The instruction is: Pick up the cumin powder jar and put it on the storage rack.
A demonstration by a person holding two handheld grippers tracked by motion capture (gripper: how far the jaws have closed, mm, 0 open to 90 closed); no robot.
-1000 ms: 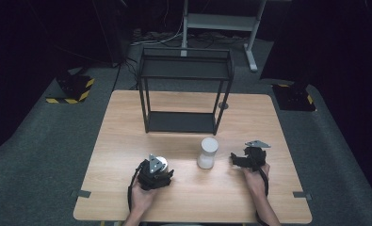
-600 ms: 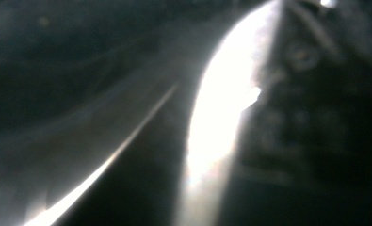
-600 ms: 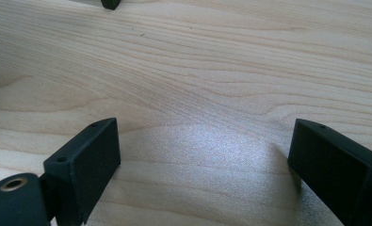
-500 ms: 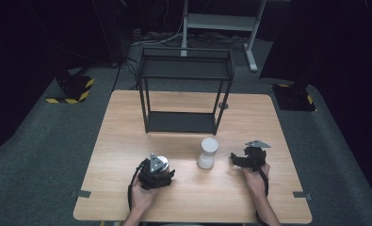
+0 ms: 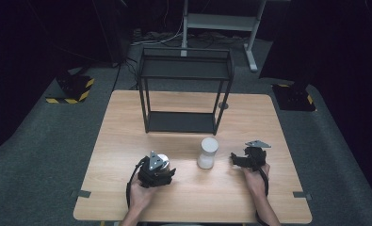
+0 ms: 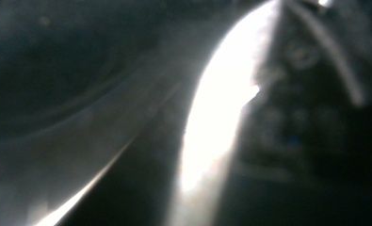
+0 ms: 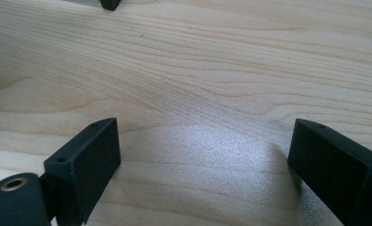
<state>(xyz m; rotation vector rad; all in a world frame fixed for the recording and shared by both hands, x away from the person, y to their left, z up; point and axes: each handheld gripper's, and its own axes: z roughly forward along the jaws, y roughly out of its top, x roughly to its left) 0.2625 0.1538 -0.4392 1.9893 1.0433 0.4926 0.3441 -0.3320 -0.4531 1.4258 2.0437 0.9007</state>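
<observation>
Wood makes up the table (image 5: 127, 136), and everything is set on its pale top. On the left, the left gripper (image 5: 156, 172) is held low over the near part of the table by a hand (image 5: 140, 195). A small white thing (image 5: 162, 159) is seen right under its grey plate, so it is likely being grabbed or about to be grabbed. In the left gripper view, all is blurred with a bright white streak, as if something sits very close to the camera. Whether this gripper is spread or pressed together cannot be told.

In the middle, a white jar (image 5: 207, 152) is stood upright on the table, apart from both grippers. It is placed just in front of the black rack (image 5: 183, 89), maybe so it can be lifted onto a shelf with ease. The rack is set at the far side, where it is out of the way of the hands.

On the right, the right gripper (image 5: 240, 160) is held near the jar and pointed toward it. In the right gripper view, its two black jaws are spread wide, with bare wood (image 7: 198, 84) between them. Nothing is pinched. It is likely kept open so the jar can be taken next.
</observation>
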